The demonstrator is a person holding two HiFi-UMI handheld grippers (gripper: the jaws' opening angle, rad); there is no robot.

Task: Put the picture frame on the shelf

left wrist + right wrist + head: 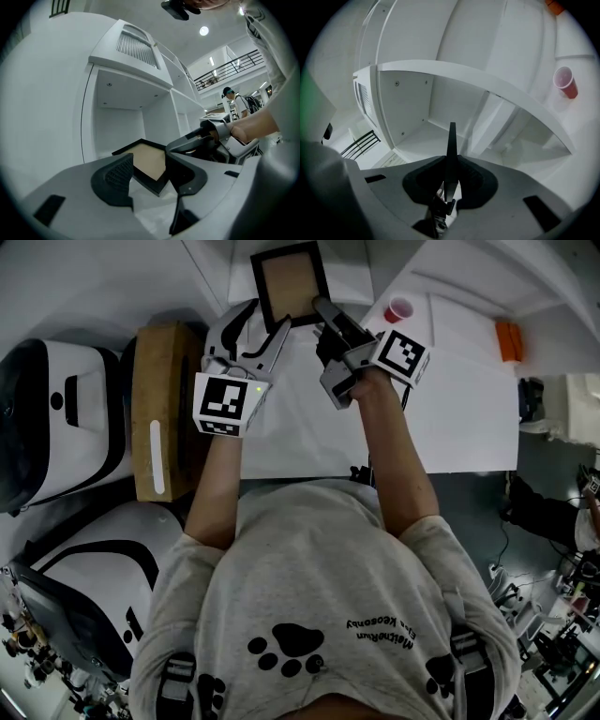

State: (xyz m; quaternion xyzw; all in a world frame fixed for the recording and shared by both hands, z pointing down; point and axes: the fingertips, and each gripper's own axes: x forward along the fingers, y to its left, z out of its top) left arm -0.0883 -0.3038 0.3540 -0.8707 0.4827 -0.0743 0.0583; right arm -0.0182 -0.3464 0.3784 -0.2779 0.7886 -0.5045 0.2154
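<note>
Now, the surroundings first: a red cup (398,308) is seen standing on the white table (450,418) to the right. An orange object (507,340) is set farther right. A brown box (161,409) is laid along the table's left side, and white-and-black machine housings (56,418) are parked beyond it on the left. The white shelf (126,89) is faced at the far end of the table, with one open compartment seen straight behind the frame. A person in a cap (232,96) is glimpsed far off to the right in the left gripper view.

On to the picture frame (291,282): it is held off the table, at the far side, just before the shelf's opening. Its right edge is clenched by the right gripper (321,307), between whose pads it is seen edge-on as a thin black strip. The left gripper (261,322) is released, its jaws spread, and the frame's near left corner is set between them with no pad seen pressing on it. A black rectangular border is shown, and a plain tan panel is enclosed within it.
</note>
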